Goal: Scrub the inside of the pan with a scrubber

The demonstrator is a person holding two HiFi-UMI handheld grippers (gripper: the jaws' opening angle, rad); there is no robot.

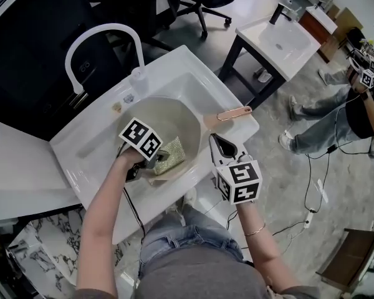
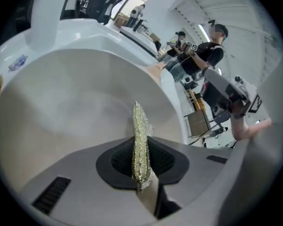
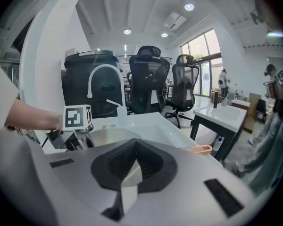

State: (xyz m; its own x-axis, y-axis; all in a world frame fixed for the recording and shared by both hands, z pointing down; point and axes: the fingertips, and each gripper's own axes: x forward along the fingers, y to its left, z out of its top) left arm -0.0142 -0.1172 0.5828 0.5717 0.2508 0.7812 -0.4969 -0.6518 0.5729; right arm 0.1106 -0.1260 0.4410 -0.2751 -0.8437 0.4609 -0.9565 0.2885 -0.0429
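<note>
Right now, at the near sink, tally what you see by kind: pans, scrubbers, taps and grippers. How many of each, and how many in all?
pan: 1
scrubber: 1
tap: 1
grippers: 2, the left gripper and the right gripper
Total: 5

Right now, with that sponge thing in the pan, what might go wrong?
1. The right gripper is shut on nothing, clear of the pan handle, so the pan may slide or spin in the sink when scrubbed.
2. The left gripper pinches the scrubber by one edge; hard pushing might twist it loose.
</note>
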